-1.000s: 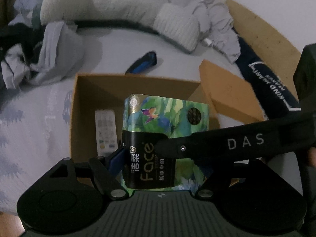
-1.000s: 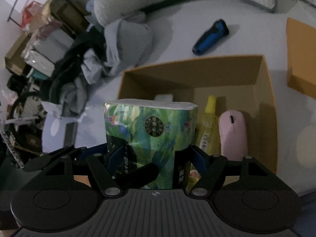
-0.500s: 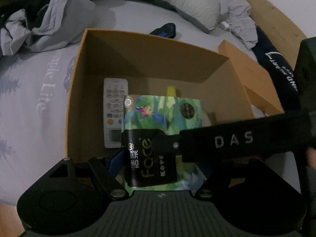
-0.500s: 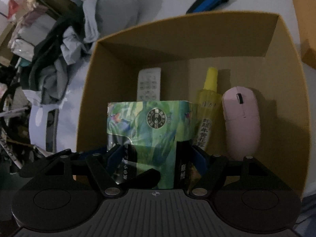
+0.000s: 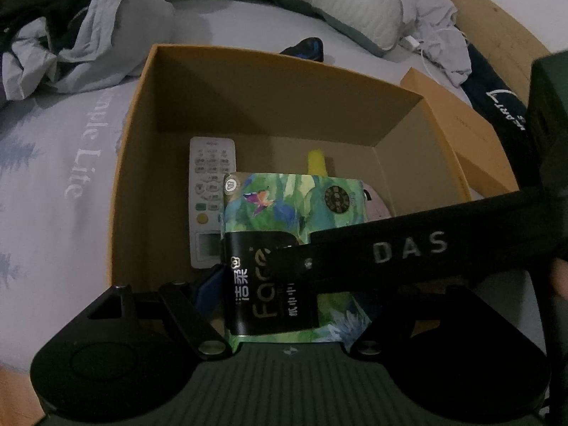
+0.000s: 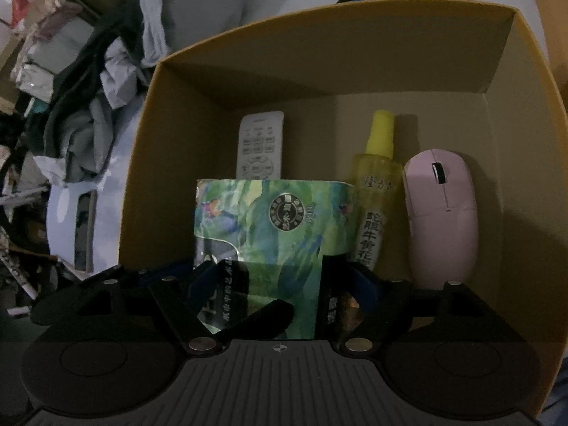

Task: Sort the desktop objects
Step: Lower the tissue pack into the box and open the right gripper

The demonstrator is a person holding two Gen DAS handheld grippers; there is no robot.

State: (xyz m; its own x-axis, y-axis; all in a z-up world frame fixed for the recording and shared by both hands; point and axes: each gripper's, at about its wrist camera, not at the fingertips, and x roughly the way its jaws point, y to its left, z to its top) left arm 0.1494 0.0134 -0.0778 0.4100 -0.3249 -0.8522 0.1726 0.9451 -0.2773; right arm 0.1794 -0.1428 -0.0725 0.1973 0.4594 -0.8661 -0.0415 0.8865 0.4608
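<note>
The tissue pack (image 6: 273, 234) is clamped between both grippers' closed jaws; remote (image 6: 261, 145), bottle (image 6: 376, 191), mouse (image 6: 442, 213) lie boxed ahead; shaver (image 5: 305, 48) remains outside.

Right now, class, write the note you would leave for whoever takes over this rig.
Left gripper and right gripper: both shut on the tissue pack, held low inside the cardboard box.
Already in the box: remote, yellow spray bottle, pink mouse.
Left: set the pack down, release it, then fetch the blue item lying on the bed behind the box.
</note>
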